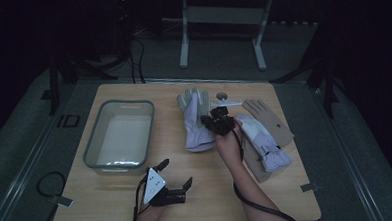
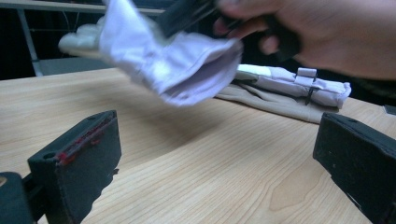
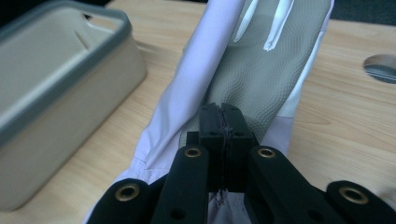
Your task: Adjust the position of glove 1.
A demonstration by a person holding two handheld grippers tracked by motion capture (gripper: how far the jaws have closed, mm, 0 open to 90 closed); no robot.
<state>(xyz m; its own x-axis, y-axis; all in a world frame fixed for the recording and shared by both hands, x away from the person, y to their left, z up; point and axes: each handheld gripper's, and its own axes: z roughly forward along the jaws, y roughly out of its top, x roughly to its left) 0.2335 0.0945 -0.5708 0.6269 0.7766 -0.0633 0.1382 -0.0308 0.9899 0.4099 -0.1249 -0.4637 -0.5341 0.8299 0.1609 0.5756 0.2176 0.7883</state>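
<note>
The fingers (image 3: 223,122) of the right gripper (image 1: 219,123) are clenched on the lilac glove (image 1: 197,121), pinching a fold of cloth near its cuff, with the grey textured palm running away from the pads. In the left gripper view the cuff end hangs off the worktop (image 1: 197,190); whether the glove's fingertips also ride clear I can't quite tell. From the high view the glove sits just past the middle of the worktop, with the grey tub (image 1: 119,136) off at about nine o'clock from it. The matching glove and a tan one (image 1: 272,118) lie at three o'clock.

The left gripper (image 1: 173,182) rests near the front edge at about seven o'clock, fingers (image 2: 77,163) released and wide, nothing between them.

If the tub is where it's headed, the pinch looks thin, so I'd carry it slowly, lift high enough that the dangling end clears the rim (image 3: 60,70), and let go only over the middle of the tub.
</note>
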